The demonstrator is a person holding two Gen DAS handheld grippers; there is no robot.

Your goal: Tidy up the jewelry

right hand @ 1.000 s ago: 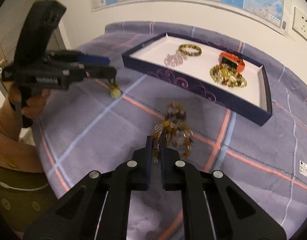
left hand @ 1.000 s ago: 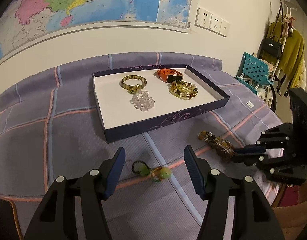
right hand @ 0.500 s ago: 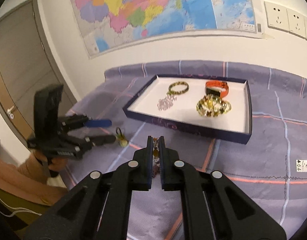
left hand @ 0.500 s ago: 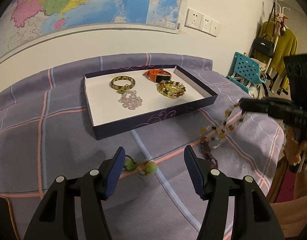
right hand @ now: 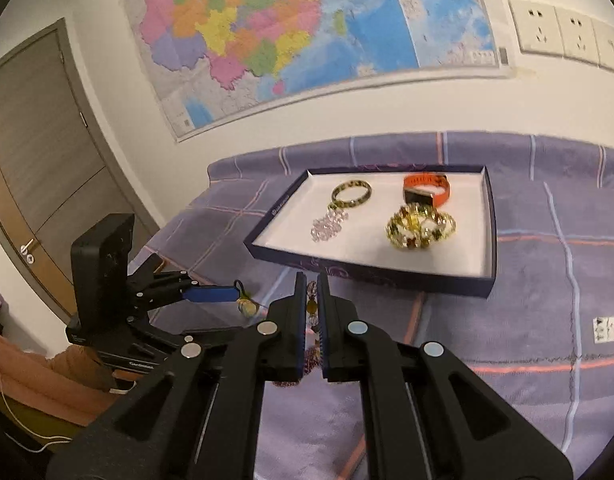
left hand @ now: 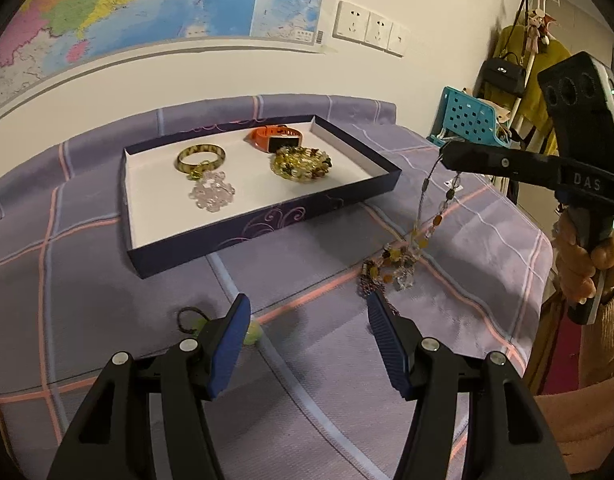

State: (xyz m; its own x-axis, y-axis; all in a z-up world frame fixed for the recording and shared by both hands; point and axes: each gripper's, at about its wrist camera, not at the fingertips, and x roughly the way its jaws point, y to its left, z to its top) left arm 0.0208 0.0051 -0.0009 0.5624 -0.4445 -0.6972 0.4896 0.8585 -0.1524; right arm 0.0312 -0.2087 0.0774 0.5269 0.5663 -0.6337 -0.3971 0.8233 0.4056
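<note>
The right gripper (right hand: pixel 311 300) is clamped on a beaded necklace (left hand: pixel 403 256), lifted off the bed (left hand: pixel 87 280) beside the tray's (left hand: pixel 259 224) near-right corner, tail trailing on the cover; the dangling strand could snag the tray wall or slip free. The left gripper (left hand: pixel 307 340) hangs spread apart, near the green-bead charm (left hand: pixel 251 334).

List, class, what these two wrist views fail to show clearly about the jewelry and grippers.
- Green bead charm: left wrist view, partly hidden behind the left gripper finger.
- Beaded necklace: its lower end, right wrist view, hidden behind the right gripper.
- Gold bead bracelet in the tray: right wrist view, motion-blurred.
- Small white tag on the cloth: print too small.
</note>
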